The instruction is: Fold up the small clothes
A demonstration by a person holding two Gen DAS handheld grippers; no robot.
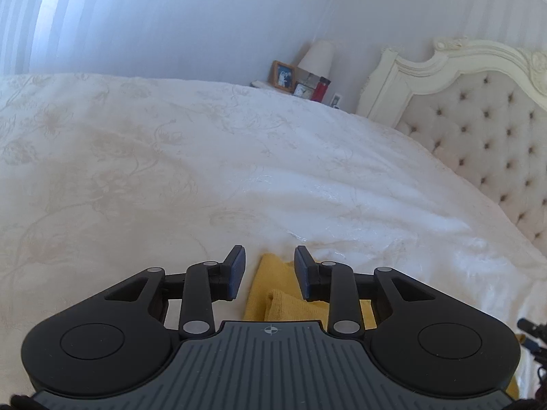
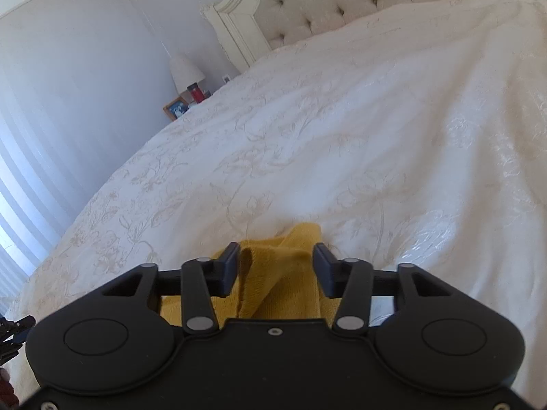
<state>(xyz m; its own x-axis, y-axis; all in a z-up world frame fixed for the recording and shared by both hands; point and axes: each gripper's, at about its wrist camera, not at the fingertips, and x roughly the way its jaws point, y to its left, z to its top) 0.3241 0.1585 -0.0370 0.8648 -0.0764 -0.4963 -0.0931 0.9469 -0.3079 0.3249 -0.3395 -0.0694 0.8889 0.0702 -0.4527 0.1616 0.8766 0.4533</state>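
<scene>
Left gripper (image 1: 270, 271): spread wide, grasping nothing; hovered over the near edge of the garment, pads (image 1: 238, 271) clear of the cloth.
Right gripper (image 2: 275, 270): likewise released, empty; fingers (image 2: 228, 270) straddled a raised fold of the knit without pinching it.
Yellow garment (image 1: 270, 294): small mustard knit, lay rumpled on the bedspread at 6 o'clock in both views, mostly hidden beneath the gripper bodies; exact kind of garment could not be told.
Garment folds (image 2: 273, 266): one flap doubled over, a peak pointed toward 12 o'clock.
Bedspread (image 1: 171, 157): white with pale floral pattern, filled the middle of both views, wrinkled beyond the garment.
Headboard (image 1: 478, 126): cream, button-tufted, carved frame, at 2 o'clock from the left wrist.
Nightstand items: lamp (image 1: 318, 56), framed photo (image 1: 283, 75) and red bottle (image 1: 319, 90) at 12 o'clock, well apart from the garment.
Wall (image 1: 171, 17): pale, striped.
</scene>
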